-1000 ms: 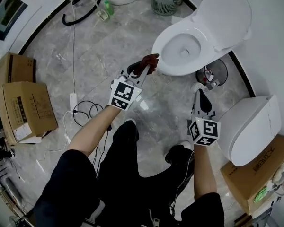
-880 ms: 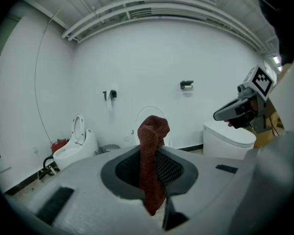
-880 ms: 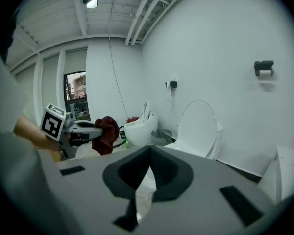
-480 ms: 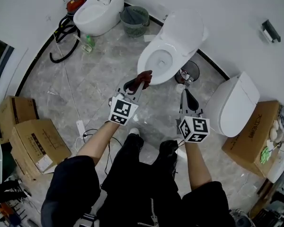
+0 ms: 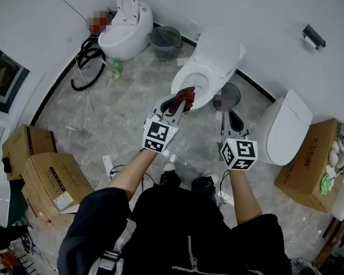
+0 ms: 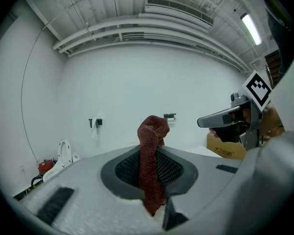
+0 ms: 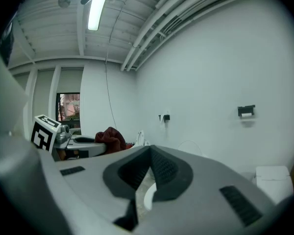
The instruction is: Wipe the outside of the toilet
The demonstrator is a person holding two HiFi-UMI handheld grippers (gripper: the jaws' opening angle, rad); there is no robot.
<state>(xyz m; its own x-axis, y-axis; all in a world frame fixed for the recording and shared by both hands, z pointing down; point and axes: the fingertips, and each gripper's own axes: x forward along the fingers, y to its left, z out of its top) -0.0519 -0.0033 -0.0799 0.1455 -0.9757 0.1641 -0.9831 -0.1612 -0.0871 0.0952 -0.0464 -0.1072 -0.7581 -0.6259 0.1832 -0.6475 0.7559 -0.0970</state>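
A white toilet (image 5: 213, 62) stands against the curved wall with its lid up and its bowl open. My left gripper (image 5: 181, 101) is held just in front of the bowl's near rim, shut on a dark red cloth (image 5: 187, 95). In the left gripper view the cloth (image 6: 151, 151) stands up from between the closed jaws of that gripper (image 6: 154, 168). My right gripper (image 5: 231, 119) is to the right of the bowl, shut with nothing in it. In the right gripper view its pads (image 7: 161, 173) meet, and the cloth (image 7: 110, 139) shows at the left.
A second toilet (image 5: 121, 30) and a green basket (image 5: 164, 39) stand at the back left. A white toilet body (image 5: 286, 128) lies at the right beside a cardboard box (image 5: 309, 159). More boxes (image 5: 49, 179) sit at the left. A power strip with cables (image 5: 110, 166) lies on the floor.
The head view has pulled back, so the toilet looks smaller and more of the room shows. Both grippers stay in front of the bowl, the left one still shut on the cloth.
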